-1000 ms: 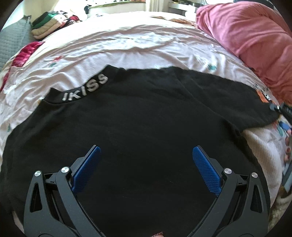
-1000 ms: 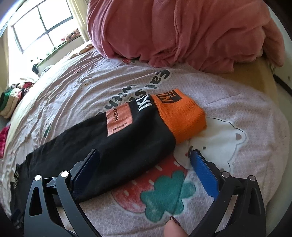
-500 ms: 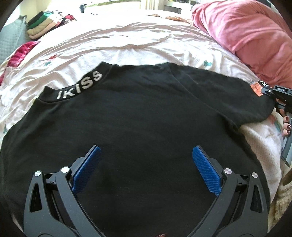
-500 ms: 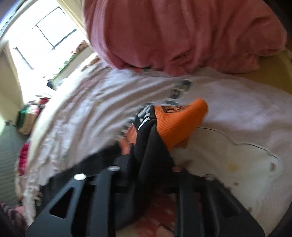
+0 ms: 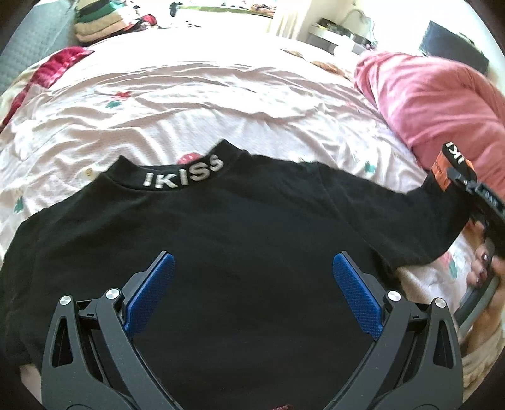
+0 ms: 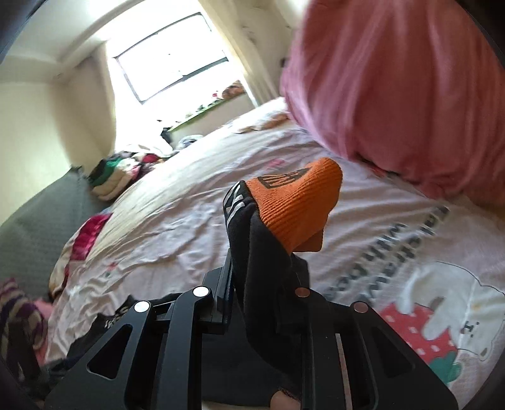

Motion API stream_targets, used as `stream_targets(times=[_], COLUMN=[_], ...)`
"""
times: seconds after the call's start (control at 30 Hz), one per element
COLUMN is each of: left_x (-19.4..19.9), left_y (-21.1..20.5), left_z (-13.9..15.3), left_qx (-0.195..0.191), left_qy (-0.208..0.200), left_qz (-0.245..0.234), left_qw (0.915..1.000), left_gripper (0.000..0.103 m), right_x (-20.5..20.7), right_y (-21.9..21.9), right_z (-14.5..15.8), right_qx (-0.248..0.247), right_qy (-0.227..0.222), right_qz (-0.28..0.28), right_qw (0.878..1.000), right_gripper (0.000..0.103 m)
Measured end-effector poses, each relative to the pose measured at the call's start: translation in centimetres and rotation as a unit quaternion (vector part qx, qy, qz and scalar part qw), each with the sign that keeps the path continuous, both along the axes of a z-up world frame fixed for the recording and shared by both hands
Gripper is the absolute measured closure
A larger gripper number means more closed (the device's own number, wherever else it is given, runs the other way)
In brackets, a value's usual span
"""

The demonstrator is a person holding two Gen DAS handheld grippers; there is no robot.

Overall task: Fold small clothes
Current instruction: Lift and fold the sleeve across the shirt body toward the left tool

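Garment: black sweater (image 5: 240, 239) spread flat on the bed (image 5: 189, 94), "IKISS" collar (image 5: 183, 173) at 12 o'clock of the left view
Sleeve: black sleeve (image 6: 268, 271) with orange cuff (image 6: 293, 205) – raised off the sheet, cuff sticking up past the pads
Right tool: right tool (image 6: 262, 302) clamped on the sleeve; seen at 3 o'clock in the left view
Left tool: left tool (image 5: 252, 284) jaws wide apart, nothing between them – over the sweater body
Bedding: pink blanket (image 5: 442, 104) at 2 o'clock, clothes pile (image 5: 101, 22) at 11 o'clock
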State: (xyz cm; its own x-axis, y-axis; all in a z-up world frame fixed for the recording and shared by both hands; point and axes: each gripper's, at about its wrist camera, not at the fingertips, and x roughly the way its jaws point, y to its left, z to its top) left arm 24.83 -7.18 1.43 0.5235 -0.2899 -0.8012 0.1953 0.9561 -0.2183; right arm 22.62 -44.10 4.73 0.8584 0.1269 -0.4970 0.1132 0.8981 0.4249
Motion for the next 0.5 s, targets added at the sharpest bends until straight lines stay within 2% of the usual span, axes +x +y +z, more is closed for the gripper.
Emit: stream_targets(times=[0.2, 0.33, 0.5], left_x=[0.2, 0.3, 0.2], left_y=[2.5, 4.4, 6.9], left_z=[0.8, 1.0, 0.8], left_qx=[-0.023, -0.059, -0.068], left_qy=[0.006, 0.020, 0.029], left_qz=[0.032, 0.053, 0.089], left_qw=[0.9992, 0.9967, 0.9932], left_gripper=[0.008, 0.008, 0.008], right_x=[0.3, 0.2, 0.0], right_y=[4.5, 7.2, 10.7], right_z=[0.9, 0.9, 0.8], right_qx=[-0.009, -0.019, -0.043], right_qy=[-0.011, -0.009, -0.008], right_qz=[0.055, 0.083, 0.124], right_qw=[0.998, 0.996, 0.991], right_gripper=[0.085, 0.085, 0.084])
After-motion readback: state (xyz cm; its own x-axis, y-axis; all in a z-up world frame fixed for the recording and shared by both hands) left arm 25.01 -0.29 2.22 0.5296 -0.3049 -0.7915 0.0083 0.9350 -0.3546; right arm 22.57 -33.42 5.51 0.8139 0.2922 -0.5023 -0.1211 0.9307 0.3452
